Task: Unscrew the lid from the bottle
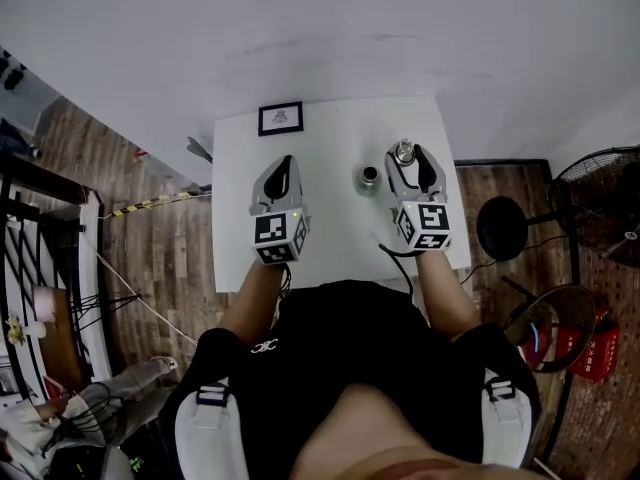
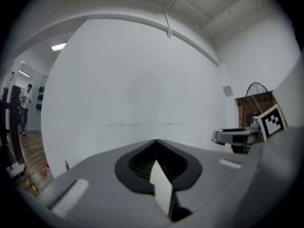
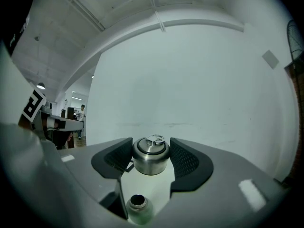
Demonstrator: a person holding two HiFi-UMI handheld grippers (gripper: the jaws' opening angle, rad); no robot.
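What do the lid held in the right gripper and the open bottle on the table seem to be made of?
The lid looks like brushed steel: silvery grey, with soft highlights and a darker band round its top. The bottle has a pale matt body, perhaps coated metal or plastic, which the look leaves open; its neck looks like bare grey metal.

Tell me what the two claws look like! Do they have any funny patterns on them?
Both the left claw and the right claw are smooth grey plastic, with black ribbed pads on the inside. Each one carries a white cube printed with black square patterns. The person wears a black shirt.
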